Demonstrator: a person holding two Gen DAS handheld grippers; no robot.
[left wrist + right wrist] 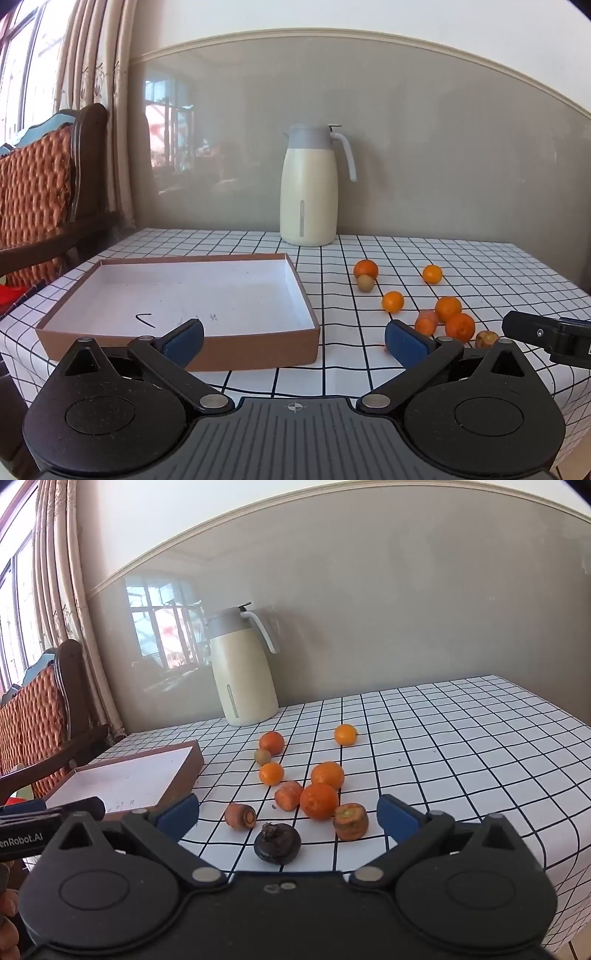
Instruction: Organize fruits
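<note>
Several oranges (319,801) lie loose on the checked tablecloth, with a small green-brown fruit (262,756), three carrot pieces (351,821) and a dark round fruit (277,843) among them. My right gripper (288,818) stands open just in front of this pile, nothing between its blue pads. An empty shallow cardboard box (177,295) with a white floor sits to the left. My left gripper (294,338) hangs open near the box's front right corner, holding nothing. The oranges (460,326) lie to its right in the left wrist view.
A cream thermos jug (308,192) stands at the back by the wall. A wooden chair with an orange cushion (40,192) is left of the table, beside curtains. The right gripper's tip (546,334) shows at the right edge of the left wrist view.
</note>
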